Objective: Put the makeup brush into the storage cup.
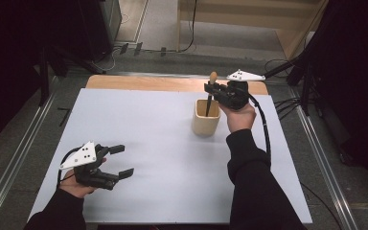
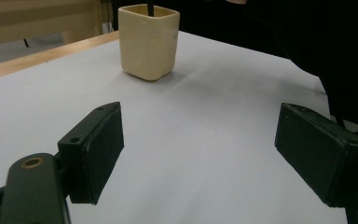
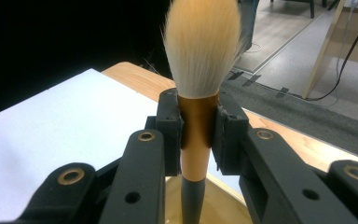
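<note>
At the left of the high view, the left gripper (image 1: 122, 160) rests low over the white sheet (image 1: 148, 143) that covers the table, held in a hand (image 1: 79, 184) that comes in from the bottom edge. Its jaws are spread wide with nothing between them; in the left gripper view the two black pads (image 2: 98, 149) stand far apart over bare white surface. The grey three-cornered plate (image 1: 80, 155) sits on top of this gripper.

Farther right, near the back of the sheet, stands a cream square-walled holder (image 1: 206, 120), upright and well apart from the left gripper. The left gripper view shows the same holder (image 2: 148, 42) ahead of the jaws, with a dark handle rising out of its mouth.

A makeup brush (image 1: 211, 93) stands nearly upright in that holder, dark handle down inside, pale bristle head up above the rim. The right gripper (image 1: 212, 87) is pressed onto the brush from the right side, above the holder. In the right gripper view the brush (image 3: 198, 135) sits squarely between the jaws, which pinch its copper-coloured ferrule just under the fluffy bristles, while the grey handle drops below them into the holder. The right hand (image 1: 239, 115) holds this gripper beside the holder's right wall, and a strip of bare wooden tabletop (image 1: 139, 82) shows behind the sheet.
</note>
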A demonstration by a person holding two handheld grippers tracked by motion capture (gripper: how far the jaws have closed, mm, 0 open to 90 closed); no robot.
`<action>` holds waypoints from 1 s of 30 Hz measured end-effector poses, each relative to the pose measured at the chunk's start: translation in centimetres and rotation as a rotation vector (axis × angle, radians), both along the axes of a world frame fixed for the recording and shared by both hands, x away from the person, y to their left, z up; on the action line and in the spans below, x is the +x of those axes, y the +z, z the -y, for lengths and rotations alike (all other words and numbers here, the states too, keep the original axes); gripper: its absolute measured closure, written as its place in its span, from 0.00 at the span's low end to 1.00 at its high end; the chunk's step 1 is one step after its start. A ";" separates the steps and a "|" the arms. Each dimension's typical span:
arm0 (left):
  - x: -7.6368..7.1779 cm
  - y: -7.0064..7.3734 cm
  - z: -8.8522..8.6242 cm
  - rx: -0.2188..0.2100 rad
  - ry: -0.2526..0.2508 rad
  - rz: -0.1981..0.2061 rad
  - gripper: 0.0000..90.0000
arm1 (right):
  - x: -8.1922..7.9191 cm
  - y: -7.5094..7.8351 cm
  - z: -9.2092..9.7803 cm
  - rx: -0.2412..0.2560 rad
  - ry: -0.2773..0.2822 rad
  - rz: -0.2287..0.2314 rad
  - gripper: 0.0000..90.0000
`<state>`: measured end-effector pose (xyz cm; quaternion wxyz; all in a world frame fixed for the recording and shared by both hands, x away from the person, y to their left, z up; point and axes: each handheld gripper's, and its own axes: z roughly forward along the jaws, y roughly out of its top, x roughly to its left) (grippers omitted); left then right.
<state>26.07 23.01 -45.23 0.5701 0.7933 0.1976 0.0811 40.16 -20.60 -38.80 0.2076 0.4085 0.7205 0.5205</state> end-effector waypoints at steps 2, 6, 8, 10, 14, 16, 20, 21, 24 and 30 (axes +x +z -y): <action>0.0 0.0 0.0 -0.001 0.000 -0.001 0.18 | 0.0 0.0 0.0 0.002 0.000 0.001 0.85; 0.0 0.0 0.0 0.000 0.000 -0.002 0.18 | -0.1 -0.1 0.0 0.003 -0.002 0.003 0.85; 0.0 0.0 0.0 0.001 -0.001 -0.004 0.18 | -0.2 -0.2 0.1 0.018 0.000 0.001 0.85; 0.0 0.0 0.0 0.003 -0.002 -0.005 0.18 | -0.3 -0.3 0.1 0.017 -0.002 0.003 0.85; 0.0 0.0 0.0 0.001 -0.003 -0.006 0.18 | -0.3 -0.4 0.2 0.002 -0.009 0.002 0.85; 0.1 0.0 0.0 0.002 -0.002 -0.007 0.18 | -0.3 -0.3 0.3 0.005 -0.012 0.000 0.85; 0.1 0.0 0.0 0.000 -0.003 -0.007 0.18 | -0.3 -0.3 0.3 -0.029 -0.006 0.000 0.85; 0.0 0.0 0.0 -0.001 -0.003 -0.007 0.18 | -0.4 -0.3 0.2 -0.038 -0.004 0.000 0.84; 0.0 0.0 0.0 0.001 -0.003 -0.008 0.18 | -0.4 -0.3 0.3 -0.042 0.011 0.033 0.53; 0.1 0.0 0.0 0.002 -0.002 -0.008 0.18 | -0.7 -0.1 0.6 0.012 0.040 0.019 0.40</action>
